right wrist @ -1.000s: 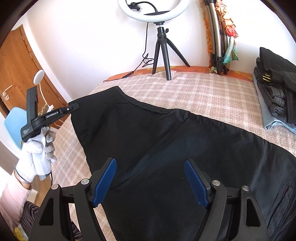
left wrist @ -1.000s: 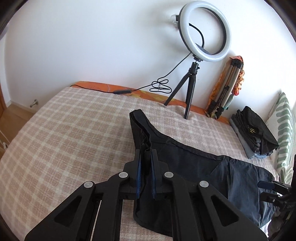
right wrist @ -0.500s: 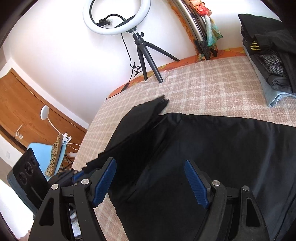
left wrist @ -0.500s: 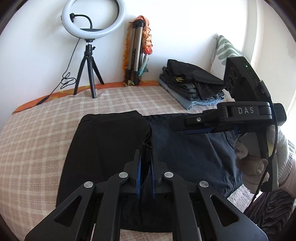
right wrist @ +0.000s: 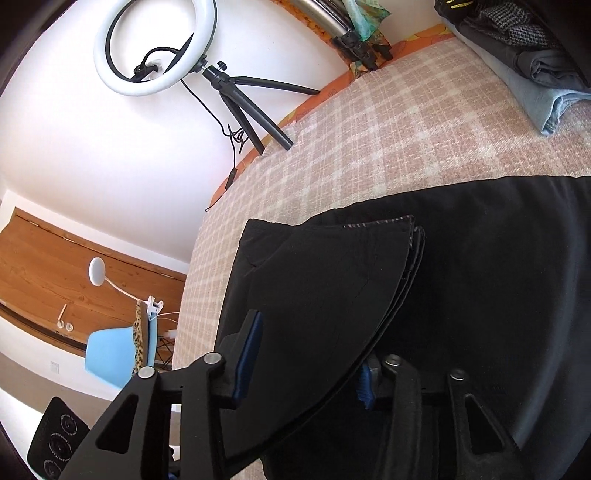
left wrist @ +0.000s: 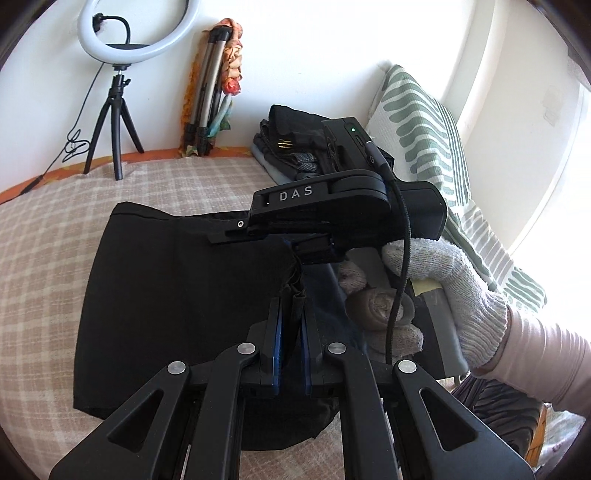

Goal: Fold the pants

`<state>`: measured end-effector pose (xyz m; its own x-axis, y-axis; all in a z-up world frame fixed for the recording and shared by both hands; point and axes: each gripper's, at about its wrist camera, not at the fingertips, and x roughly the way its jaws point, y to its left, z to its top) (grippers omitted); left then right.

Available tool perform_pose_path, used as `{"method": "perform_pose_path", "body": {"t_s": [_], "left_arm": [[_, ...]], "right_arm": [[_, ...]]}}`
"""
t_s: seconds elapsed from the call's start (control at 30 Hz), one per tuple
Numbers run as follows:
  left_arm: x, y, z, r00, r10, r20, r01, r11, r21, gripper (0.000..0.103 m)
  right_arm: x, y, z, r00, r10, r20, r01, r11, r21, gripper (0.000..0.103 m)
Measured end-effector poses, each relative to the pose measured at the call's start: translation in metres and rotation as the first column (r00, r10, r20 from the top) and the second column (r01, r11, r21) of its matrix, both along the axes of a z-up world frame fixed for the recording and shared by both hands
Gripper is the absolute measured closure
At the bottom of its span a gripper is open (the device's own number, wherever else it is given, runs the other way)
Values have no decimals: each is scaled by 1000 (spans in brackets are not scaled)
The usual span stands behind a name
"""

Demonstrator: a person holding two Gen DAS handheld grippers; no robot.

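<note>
- The black pants [left wrist: 177, 295] lie on the checked bedspread [left wrist: 44, 258], 1 end raised.
- Left gripper [left wrist: 291, 325] is clenched on bunched hem; right gripper [right wrist: 306, 365] gapes wide.
- The cloth looks soft and limp; grip the hems or waistband.

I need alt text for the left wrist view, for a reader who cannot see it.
The left gripper is shut on an edge of the black pants, which lie partly folded on a checked bedspread. Just beyond, a white-gloved hand holds the right gripper over the pants. A ring light and stacked clothes stand behind.
</note>
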<state>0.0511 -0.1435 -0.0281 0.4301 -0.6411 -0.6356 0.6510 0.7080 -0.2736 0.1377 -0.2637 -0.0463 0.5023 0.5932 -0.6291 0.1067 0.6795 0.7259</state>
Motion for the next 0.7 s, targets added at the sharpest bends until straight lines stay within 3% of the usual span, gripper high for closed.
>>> {"method": "perform_pose_path", "body": {"t_s": [0.13,0.43,0.5,0.53,0.6,0.7], "left_arm": [[-7,-13,2,1000,-27,9,27,1000,6,96],[-30,-68,-6,992,-126,23,125,991,55,95],[-33,-77,-9,989,-147,-3,147,987,69,84],[-34,-79,-9,988,-154,-29,155,985,70,72],[-36,-77,-8,987,-152,-56,156,986,65,59],[-35,-63,1,993,-120,-19,121,990,78,55]], "right_arm": [[-11,-3,12,999,-9,36,14,990,-141,92],[-43,-42,43,989,-64,130,96,961,-259,101],[-49,-52,43,988,-80,131,113,957,-266,101],[-51,-56,43,988,-87,129,120,955,-271,101],[-56,-66,41,987,-106,121,136,952,-275,101],[-61,-76,40,985,-126,114,154,946,-285,101]]}}
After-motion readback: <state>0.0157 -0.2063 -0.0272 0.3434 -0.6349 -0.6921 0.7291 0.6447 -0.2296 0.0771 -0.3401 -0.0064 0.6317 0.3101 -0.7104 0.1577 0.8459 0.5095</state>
